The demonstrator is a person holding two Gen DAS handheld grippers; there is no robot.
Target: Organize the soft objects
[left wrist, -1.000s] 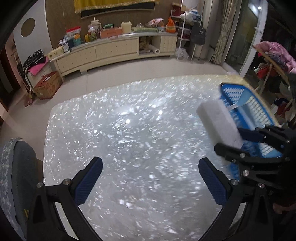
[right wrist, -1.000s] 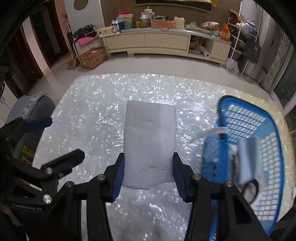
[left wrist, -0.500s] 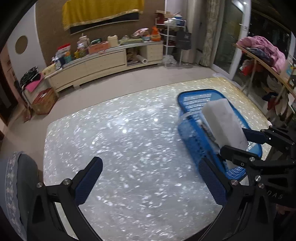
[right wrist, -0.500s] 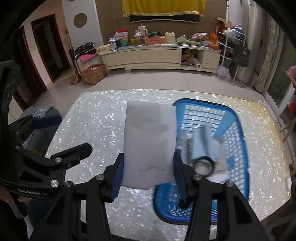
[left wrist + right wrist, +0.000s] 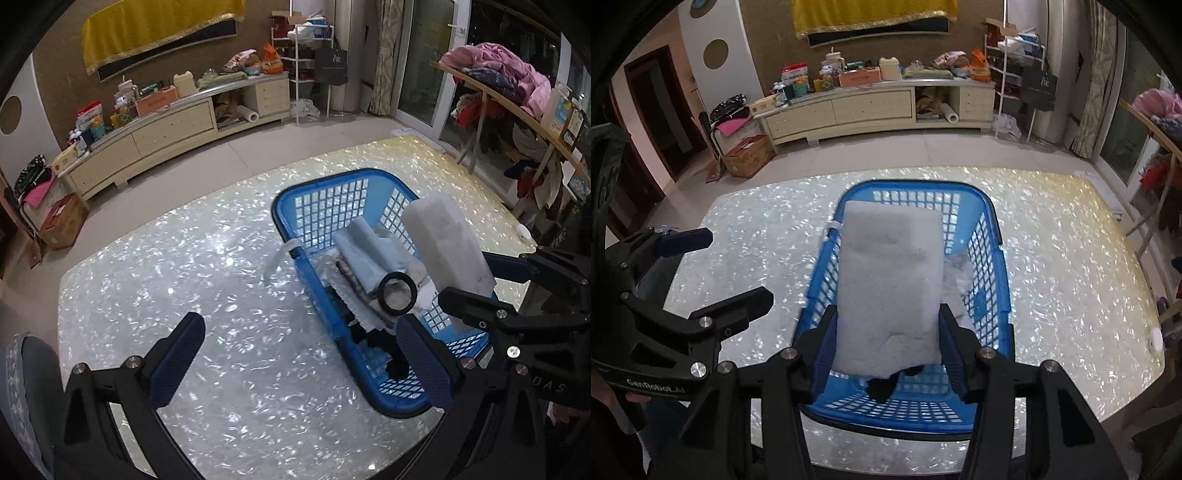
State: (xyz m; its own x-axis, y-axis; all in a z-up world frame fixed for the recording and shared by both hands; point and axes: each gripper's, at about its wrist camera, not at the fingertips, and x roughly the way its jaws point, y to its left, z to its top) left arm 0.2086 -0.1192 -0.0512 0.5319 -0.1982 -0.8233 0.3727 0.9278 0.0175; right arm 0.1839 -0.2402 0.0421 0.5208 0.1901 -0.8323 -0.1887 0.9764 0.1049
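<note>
My right gripper (image 5: 886, 345) is shut on a white foam sponge block (image 5: 890, 284) and holds it above the blue plastic basket (image 5: 991, 266). In the left wrist view the sponge (image 5: 447, 243) hangs over the basket (image 5: 321, 199), which holds a folded light blue cloth (image 5: 369, 254), a black tape ring (image 5: 399, 293) and dark fabric. My left gripper (image 5: 299, 365) is open and empty, over the table just left of the basket. It also shows at the left of the right wrist view (image 5: 716, 269).
The basket stands on a shiny pearl-patterned table (image 5: 184, 280) near its right front edge. A white strip (image 5: 279, 254) hangs from the basket's left rim. A small white object (image 5: 1155, 336) lies at the table's right edge. A grey chair (image 5: 26, 376) is at the left.
My right gripper has carried the sponge to the right, from over the bare table to above the basket. The left gripper's view has swung right, bringing the basket into full view.
</note>
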